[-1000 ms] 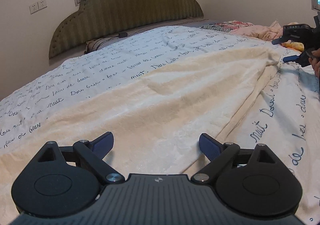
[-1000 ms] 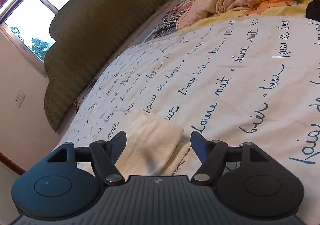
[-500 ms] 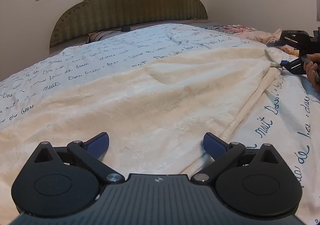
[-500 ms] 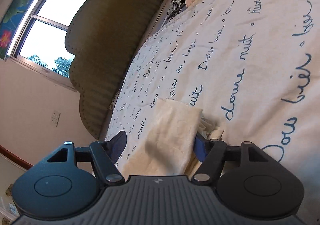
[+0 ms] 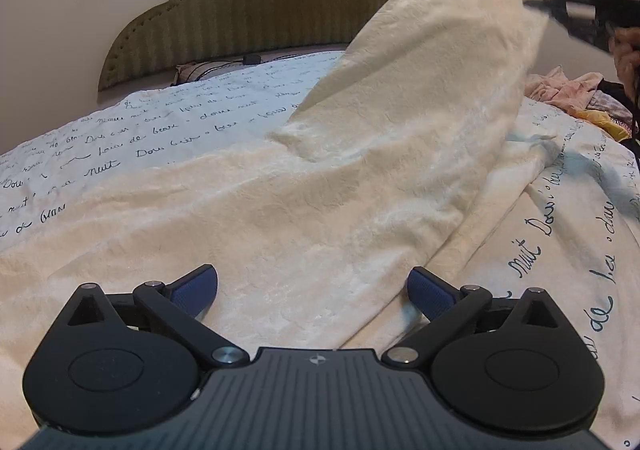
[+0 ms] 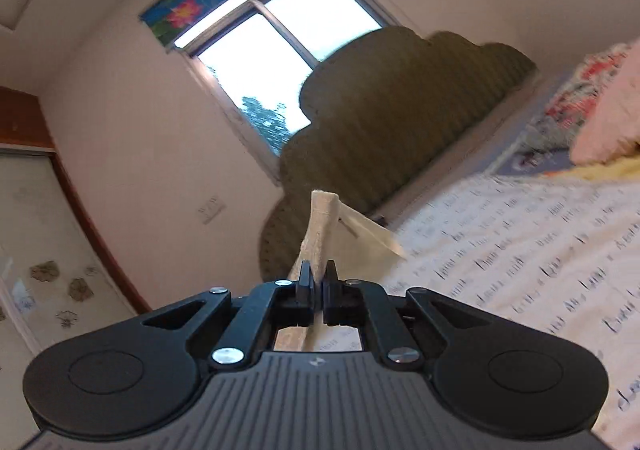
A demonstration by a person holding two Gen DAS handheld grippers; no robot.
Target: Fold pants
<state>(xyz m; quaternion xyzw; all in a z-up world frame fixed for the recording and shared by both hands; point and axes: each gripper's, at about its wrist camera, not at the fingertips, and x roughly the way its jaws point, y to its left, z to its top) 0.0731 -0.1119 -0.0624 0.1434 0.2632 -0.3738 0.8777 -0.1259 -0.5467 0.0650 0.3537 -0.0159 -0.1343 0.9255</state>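
Observation:
Cream fleece pants (image 5: 304,218) lie spread across the bed. My left gripper (image 5: 312,290) is open, low over the near end of the pants, with fabric between its blue pads (image 5: 196,286). My right gripper (image 6: 318,278) is shut on the far end of the pants (image 6: 322,226) and holds it lifted off the bed. In the left wrist view the right gripper (image 5: 580,14) shows at top right with the lifted pant leg (image 5: 432,90) hanging from it.
The bedspread (image 5: 160,138) is white with blue script. An olive padded headboard (image 5: 256,18) stands at the back under a window (image 6: 272,62). Crumpled pink and patterned clothes (image 5: 568,90) lie at the far right of the bed.
My right gripper has shut on the far end of the pants and raised it high off the bed. My left gripper has stayed open over the near end.

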